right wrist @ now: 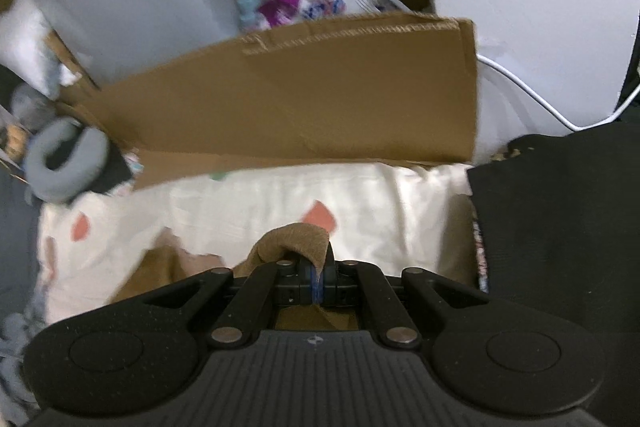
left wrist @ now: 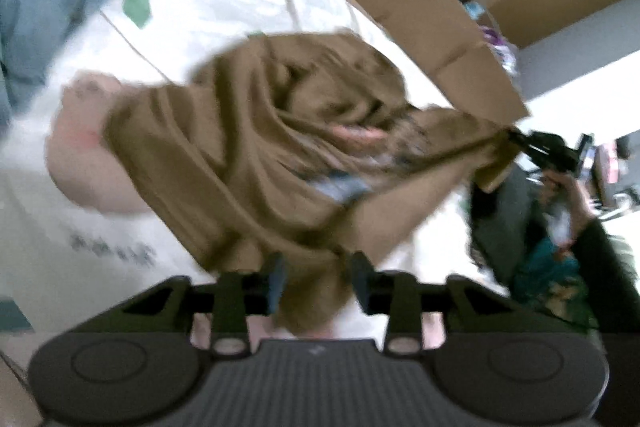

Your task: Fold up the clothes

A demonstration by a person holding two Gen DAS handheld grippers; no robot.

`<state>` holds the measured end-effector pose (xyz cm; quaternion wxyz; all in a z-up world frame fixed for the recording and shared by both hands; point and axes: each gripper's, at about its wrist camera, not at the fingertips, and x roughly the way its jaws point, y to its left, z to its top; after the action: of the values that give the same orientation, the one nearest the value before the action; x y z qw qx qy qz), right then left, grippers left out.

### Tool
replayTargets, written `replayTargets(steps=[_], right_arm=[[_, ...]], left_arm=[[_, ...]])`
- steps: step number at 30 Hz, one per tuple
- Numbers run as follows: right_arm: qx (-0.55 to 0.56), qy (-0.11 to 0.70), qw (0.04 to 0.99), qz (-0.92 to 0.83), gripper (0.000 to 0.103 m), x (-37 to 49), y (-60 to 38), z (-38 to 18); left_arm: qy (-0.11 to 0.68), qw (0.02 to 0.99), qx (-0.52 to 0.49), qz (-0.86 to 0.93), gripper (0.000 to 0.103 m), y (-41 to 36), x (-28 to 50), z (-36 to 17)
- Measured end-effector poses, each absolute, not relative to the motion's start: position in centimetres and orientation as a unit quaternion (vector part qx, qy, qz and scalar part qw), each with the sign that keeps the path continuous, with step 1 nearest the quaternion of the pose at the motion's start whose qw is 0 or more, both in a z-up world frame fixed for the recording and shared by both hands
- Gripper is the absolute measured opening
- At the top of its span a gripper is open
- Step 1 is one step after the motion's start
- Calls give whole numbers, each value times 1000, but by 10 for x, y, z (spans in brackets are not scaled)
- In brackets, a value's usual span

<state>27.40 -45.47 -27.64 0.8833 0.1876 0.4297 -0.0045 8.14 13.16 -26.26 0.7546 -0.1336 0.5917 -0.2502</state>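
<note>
Above a cream sheet with coloured patches point(left wrist: 208, 7), which looks like a bed cover, a brown garment point(left wrist: 256, 147) hangs bunched and twisted in the air between the two tools. Its near end runs down between the fingers of the left claw point(left wrist: 318, 277), which stand a little apart with the cloth filling the gap; blur makes it hard to say how firmly they bite, but they appear clamped on it. The far end is drawn out to the right claw point(right wrist: 316, 281), whose fingers sit pressed together on a small brown corner that flops over the top of them in the right wrist view. A cardboard flap point(right wrist: 320, 95) stands close behind the sheet, and a dark mat point(right wrist: 560, 227) lies to the right. Since the cloth is gathered rather than flat, the step in hand looks like opening the garment out so it can be laid for folding. To do that well, both grips should stay at true corners or an edge, not on a wad. Drawing the claws apart until the edge between them runs straight would shake the twist out. Lowering should let the hanging part touch the sheet before the held edge, clear of the cardboard, so no crease gets trapped underneath.
</note>
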Motion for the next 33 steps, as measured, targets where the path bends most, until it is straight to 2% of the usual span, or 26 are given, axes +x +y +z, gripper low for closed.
replayTargets(steps=[3,4,7,14,18,20,24,33], right_arm=[[182,434,882,-20,6,275,-459,-285],[179,433,883,-23,12,275,-460,-287],[176,427,886,-27,40,268,-464,-286],[205,452,868,6,42,232,-455,-308],[223,471,853,27,43,209,-447,-328],[234,480,845,37,49,196,-439,-343],[267,491,828,54,50,174,-423,-374],[302,515,799,72,59,154,-382,-426]], left_arm=[[579,776,-103,-230,47,131,103,-276],[574,782,-96,-225,49,133,108,-280],[557,800,-69,-213,53,135,123,-291],[531,826,-26,-187,61,141,162,-324],[528,825,9,-201,62,134,178,-341],[524,825,23,-210,67,130,184,-347],[516,825,39,-227,71,125,194,-358],[529,812,60,-239,76,119,210,-385]])
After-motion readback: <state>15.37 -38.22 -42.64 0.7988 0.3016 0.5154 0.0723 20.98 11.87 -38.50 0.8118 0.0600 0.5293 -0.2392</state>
